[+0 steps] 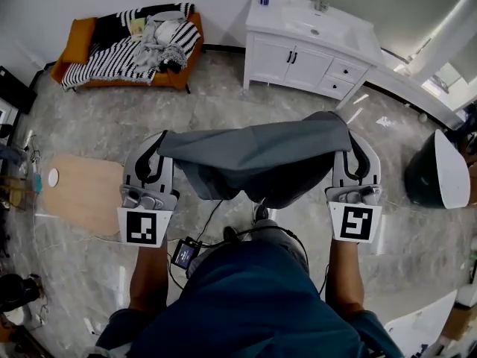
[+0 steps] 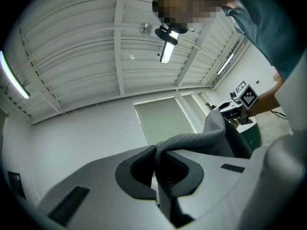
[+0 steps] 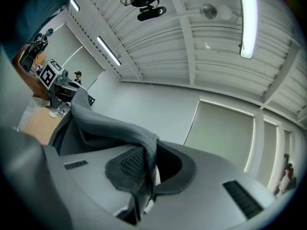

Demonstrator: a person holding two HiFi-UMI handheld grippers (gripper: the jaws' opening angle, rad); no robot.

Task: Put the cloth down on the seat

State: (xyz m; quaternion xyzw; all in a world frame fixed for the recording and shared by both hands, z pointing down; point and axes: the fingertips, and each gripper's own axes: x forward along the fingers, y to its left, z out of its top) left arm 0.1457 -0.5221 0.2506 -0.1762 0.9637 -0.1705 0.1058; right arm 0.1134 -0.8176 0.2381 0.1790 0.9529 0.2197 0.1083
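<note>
Grey fabric cloth (image 1: 261, 155), seemingly limp and light, hangs well short of the orange sofa (image 1: 82, 36); left gripper (image 1: 159, 149) and right gripper (image 1: 350, 145) pinch its top corners.

head view: steeply down | gripper views: close, upward at ceiling (image 2: 72, 56) | shared: cloth (image 1: 253, 151)

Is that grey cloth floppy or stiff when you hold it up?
Probably floppy: the grey cloth sags and folds between the left gripper and right gripper. It likely weighs little, since a pinched edge at each end carries it. It may bunch when laid down.
</note>
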